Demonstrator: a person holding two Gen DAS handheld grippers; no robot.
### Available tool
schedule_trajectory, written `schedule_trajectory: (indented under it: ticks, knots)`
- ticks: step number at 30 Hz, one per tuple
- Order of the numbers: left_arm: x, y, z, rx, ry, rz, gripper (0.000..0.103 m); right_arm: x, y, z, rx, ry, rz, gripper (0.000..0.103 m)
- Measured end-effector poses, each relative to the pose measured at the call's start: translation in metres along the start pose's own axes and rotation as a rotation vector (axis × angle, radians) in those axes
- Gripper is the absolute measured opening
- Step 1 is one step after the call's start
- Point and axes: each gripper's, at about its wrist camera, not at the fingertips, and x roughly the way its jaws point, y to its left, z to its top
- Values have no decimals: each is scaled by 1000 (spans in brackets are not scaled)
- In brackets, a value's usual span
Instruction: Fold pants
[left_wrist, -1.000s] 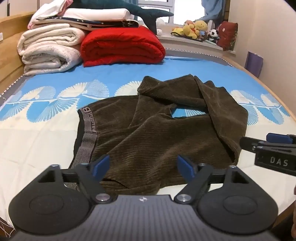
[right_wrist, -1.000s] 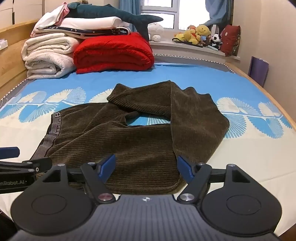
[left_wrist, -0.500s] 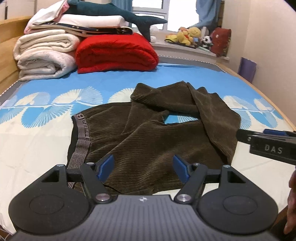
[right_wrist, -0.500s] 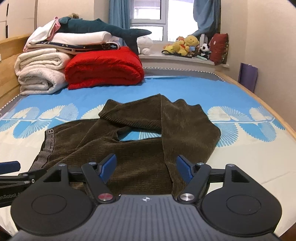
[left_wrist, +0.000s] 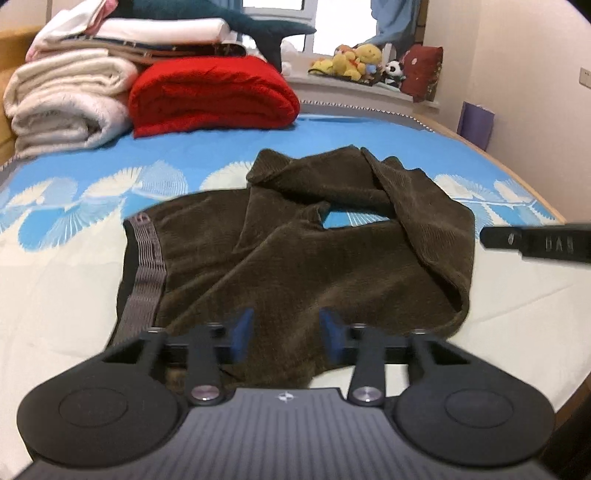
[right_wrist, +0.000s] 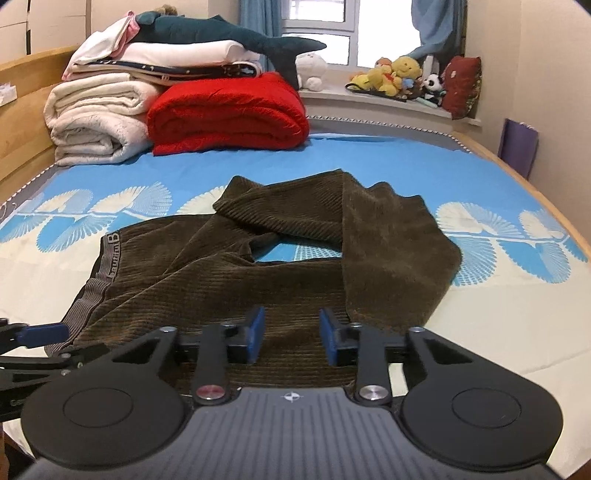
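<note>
Ideally, both claws, left claw (left_wrist: 282, 334) and right claw (right_wrist: 291, 339), just narrowing yet still apart, pinch the pants (right_wrist: 229, 280) hem evenly before lifting.

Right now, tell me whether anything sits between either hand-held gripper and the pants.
Nothing visible does. The left hand-held gripper and right hand-held gripper are both right at the near edge of the brown pants, their jaws just closing.
</note>
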Motion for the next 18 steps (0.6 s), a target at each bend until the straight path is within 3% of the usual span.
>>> schedule_trajectory:
  ticks: [1, 2, 6, 12, 15, 18]
  knots:
    - [3, 2, 2, 2, 0, 7, 18, 4, -2, 3, 7, 0, 5, 22]
    - [4, 5, 5, -4, -11, -2, 12, 8, -4, 7, 11, 1, 13, 20]
    - [14, 16, 14, -10, -18, -1, 11, 44, -26, 33, -10, 21, 7, 19]
    - [48, 65, 15, -171, 151, 57, 12, 149, -55, 53, -108, 117, -69, 21]
    - [61, 91, 11, -265, 212, 73, 13, 199, -65, 44, -143, 199, -109, 35]
    - [68, 101, 9, -292, 250, 88, 16, 231, -71, 37, -152, 251, -115, 46]
